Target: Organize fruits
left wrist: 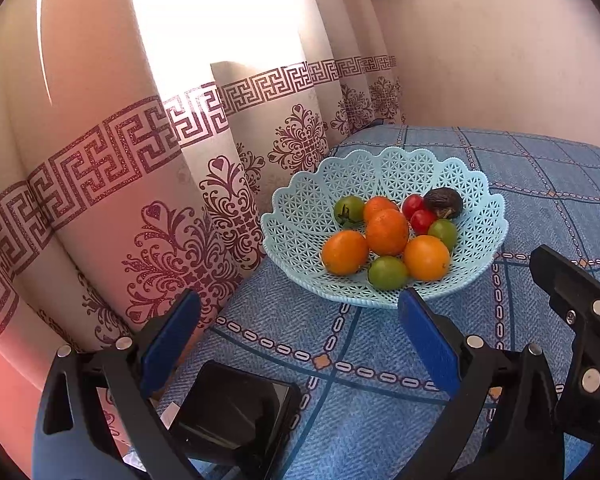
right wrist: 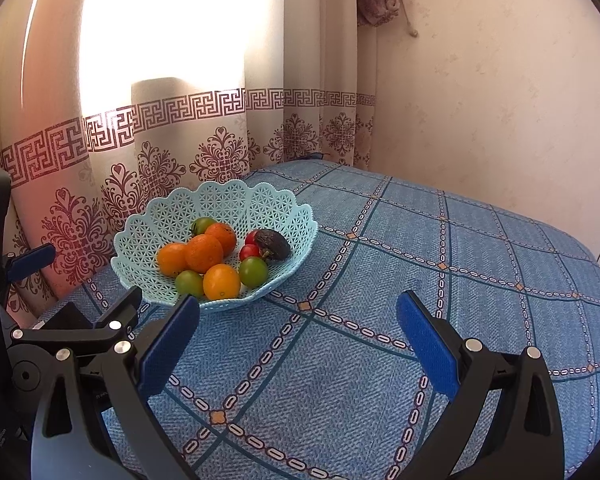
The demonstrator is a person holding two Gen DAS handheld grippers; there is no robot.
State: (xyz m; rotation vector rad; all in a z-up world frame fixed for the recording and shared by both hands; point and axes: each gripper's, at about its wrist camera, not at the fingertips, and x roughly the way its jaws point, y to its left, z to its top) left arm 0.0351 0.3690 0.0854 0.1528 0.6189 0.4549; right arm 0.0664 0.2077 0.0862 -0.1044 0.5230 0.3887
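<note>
Fruit fills a pale blue lattice basket that stands on the blue patterned tablecloth, close to the table's far-left edge, where the cloth meets a patterned curtain. In the basket lie four oranges, three green tomatoes, two red tomatoes and a dark wrinkled avocado, all piled together and touching.

To the right of the basket the cloth lies bare and wide as far as the cream wall; the table's right edge curves away near that wall.

Both grippers hang above the near part of the table, well apart from the basket. The right gripper has its blue pads spread wide with nothing between them, over open cloth. The left gripper is likewise spread wide and holds nothing; its right pad's tip overlaps the basket's near rim in its own view.

Only the left wrist view shows clearly a black phone-like slab lying at the table's near-left edge, below the left gripper. The right wrist view alone shows the broad free stretch of cloth on the right and the left gripper's black frame at its left margin.
</note>
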